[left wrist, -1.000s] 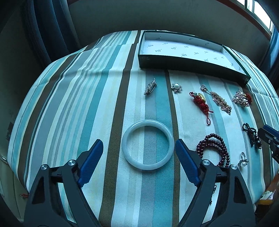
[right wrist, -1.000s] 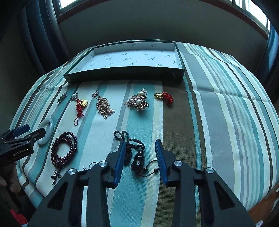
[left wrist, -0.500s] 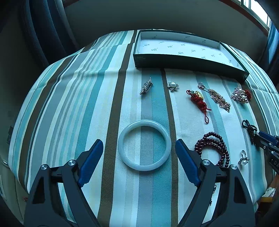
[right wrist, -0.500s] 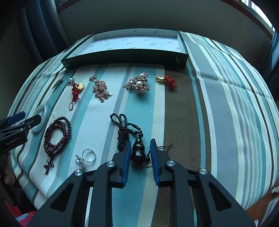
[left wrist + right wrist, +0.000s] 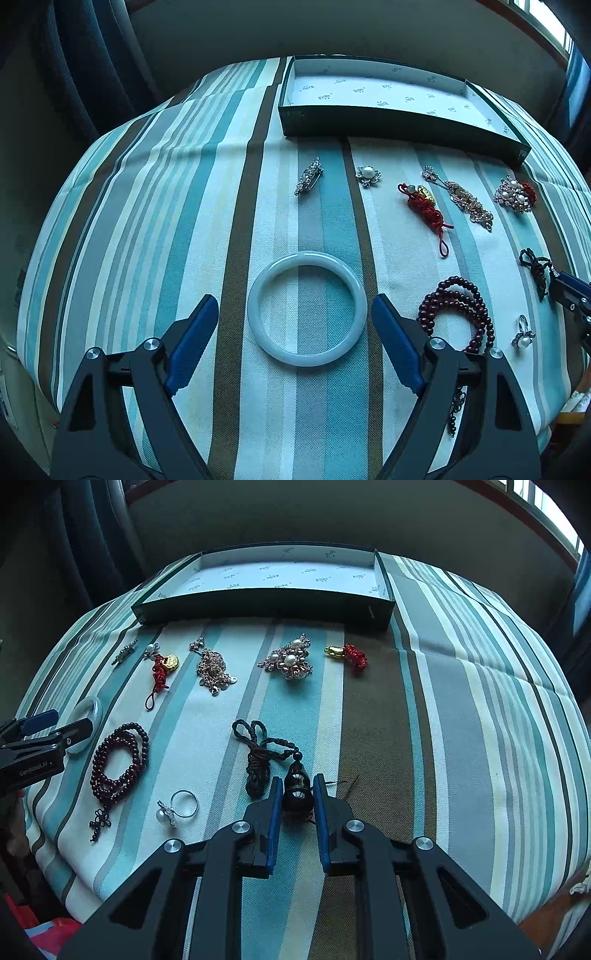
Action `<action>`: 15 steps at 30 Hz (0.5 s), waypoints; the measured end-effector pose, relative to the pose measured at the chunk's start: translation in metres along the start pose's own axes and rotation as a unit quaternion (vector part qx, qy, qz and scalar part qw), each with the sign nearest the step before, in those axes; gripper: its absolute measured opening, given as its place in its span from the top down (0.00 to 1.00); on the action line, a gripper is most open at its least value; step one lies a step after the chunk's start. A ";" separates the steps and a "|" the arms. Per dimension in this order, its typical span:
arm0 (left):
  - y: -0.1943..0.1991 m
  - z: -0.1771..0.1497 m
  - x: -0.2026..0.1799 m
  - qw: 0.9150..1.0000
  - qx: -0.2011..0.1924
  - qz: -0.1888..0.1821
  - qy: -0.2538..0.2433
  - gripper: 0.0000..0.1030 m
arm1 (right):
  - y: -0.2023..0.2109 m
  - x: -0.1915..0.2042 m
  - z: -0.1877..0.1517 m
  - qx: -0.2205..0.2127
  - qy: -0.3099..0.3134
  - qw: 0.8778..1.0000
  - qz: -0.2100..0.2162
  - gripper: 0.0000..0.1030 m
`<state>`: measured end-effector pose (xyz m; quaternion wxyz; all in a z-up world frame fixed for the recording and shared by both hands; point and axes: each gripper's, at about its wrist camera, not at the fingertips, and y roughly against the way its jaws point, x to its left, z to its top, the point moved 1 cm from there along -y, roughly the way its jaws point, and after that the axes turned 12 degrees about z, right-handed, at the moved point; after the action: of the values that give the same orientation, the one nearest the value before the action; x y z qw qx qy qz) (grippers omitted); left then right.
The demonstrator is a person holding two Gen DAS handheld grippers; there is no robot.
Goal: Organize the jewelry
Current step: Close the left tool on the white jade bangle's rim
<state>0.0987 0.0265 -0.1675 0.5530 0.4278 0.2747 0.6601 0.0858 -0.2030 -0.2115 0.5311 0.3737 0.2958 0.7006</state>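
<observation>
Hand-held gripper [image 5: 298, 794] over striped tablecloth [image 5: 461, 701]

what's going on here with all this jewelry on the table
A person is sorting jewelry laid out on a striped cloth with hand-held tongs. The right tongs are closing on a dark gourd pendant on a black cord, which lies on the cloth. The left tongs are open on either side of a pale jade bangle, not gripping it. The green box behind holds nothing yet; the other pieces lie in front of it.
</observation>
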 end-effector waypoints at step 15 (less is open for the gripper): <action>-0.019 0.001 0.006 0.999 0.027 -0.040 0.014 0.11 | -0.004 -0.003 0.000 0.001 -0.007 1.000 0.013 0.83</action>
<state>0.1090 0.0367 -0.1810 0.5629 0.4219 0.3174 0.6359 0.0881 -0.2053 -0.2153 0.5232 0.3832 0.2879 0.7046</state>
